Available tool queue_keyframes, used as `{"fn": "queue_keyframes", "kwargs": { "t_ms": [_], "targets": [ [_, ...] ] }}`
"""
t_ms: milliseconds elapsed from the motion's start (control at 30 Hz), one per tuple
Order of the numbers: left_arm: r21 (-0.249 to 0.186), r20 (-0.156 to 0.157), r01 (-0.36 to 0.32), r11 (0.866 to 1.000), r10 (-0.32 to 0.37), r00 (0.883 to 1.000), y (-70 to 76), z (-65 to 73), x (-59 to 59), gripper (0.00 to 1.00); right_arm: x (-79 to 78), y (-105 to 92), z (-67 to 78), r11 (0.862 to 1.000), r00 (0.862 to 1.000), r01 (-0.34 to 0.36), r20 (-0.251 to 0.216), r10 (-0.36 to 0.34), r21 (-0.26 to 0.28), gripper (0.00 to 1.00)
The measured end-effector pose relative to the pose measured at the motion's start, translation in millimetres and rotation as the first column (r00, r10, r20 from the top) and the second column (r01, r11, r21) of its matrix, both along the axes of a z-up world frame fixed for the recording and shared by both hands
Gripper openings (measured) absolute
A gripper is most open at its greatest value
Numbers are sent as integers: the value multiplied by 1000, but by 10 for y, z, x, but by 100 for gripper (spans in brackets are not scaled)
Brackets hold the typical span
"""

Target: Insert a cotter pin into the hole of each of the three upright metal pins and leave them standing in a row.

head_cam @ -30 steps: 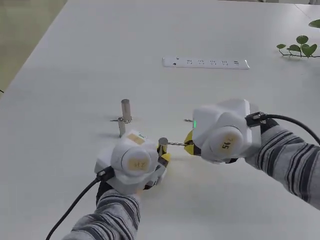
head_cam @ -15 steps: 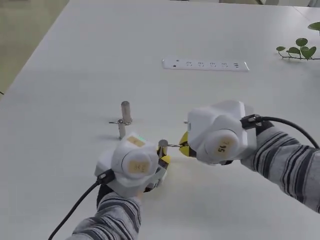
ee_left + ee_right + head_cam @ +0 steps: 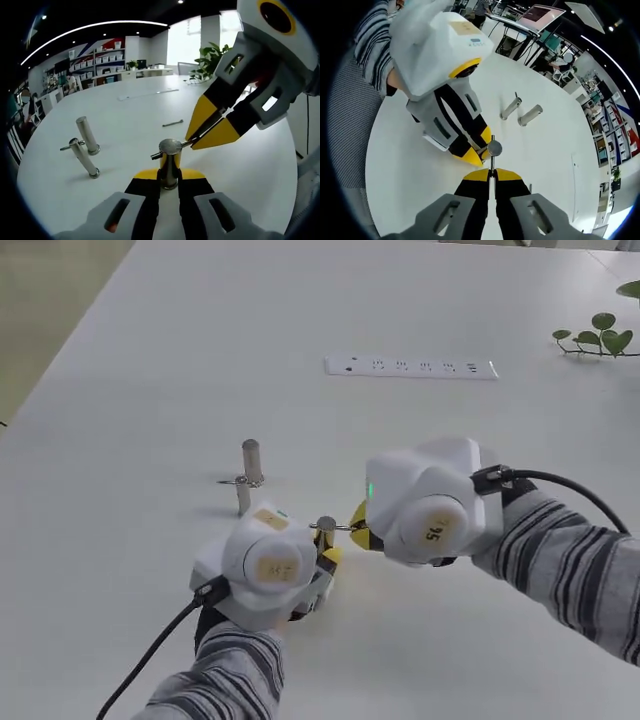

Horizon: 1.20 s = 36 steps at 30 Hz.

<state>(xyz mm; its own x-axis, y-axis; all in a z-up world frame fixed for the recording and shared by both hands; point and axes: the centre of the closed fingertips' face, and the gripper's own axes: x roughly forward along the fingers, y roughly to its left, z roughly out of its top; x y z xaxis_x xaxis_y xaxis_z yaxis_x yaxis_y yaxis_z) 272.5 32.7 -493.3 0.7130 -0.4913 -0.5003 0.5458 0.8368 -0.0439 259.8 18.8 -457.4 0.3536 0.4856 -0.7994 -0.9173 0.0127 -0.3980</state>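
Down on the table in the head view, my left gripper (image 3: 325, 558) and right gripper (image 3: 357, 531) meet at the near metal pin (image 3: 326, 527). Left gripper view: I see my jaws clamped on that upright pin. Right gripper view: my jaws pinch the cotter pin (image 3: 492, 161), which is threaded through the pin's hole.

Left gripper (image 3: 325, 552) sits low at centre, jaws clamped on a pin (image 3: 170, 165). Right gripper (image 3: 358, 530) points in from the right, tips pinched tight on a cotter pin (image 3: 492, 162), almost nose to nose with the left. Striped sleeves (image 3: 570, 565) reach in from below.
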Motion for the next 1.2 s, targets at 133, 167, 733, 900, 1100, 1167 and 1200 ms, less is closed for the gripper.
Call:
{"fn": "queue_keyframes", "kwargs": {
  "t_ms": [133,167,733,900,1100,1167,1200],
  "targets": [
    [-1,1,-3,1000,3,1000,-2,-1,-1,10,-3,49,3,1000,1000,3,-6,-3,22,0],
    [-1,1,-4,1000,4,1000,-2,-1,-1,10,-3,62,6,1000,1000,3,-6,-3,29,0],
    [-7,-9,-18,1000,18,1000,-6,-7,7,10,-24,-15,75,998,1000,19,15,-20,63,6],
    [-8,-12,-21,1000,21,1000,-7,-9,11,10,-20,-23,89,997,999,30,9,-31,75,0],
    [-9,-14,-24,1000,24,1000,-7,-10,11,10,-31,17,91,997,1000,20,8,-21,77,0],
    [-9,-14,-24,1000,24,1000,-7,-10,11,10,-29,26,94,996,1000,24,2,-24,82,0],
    [-9,-15,-24,1000,24,1000,-6,-11,10,10,-29,35,96,996,1000,26,-2,-26,87,0]
  ]
}}
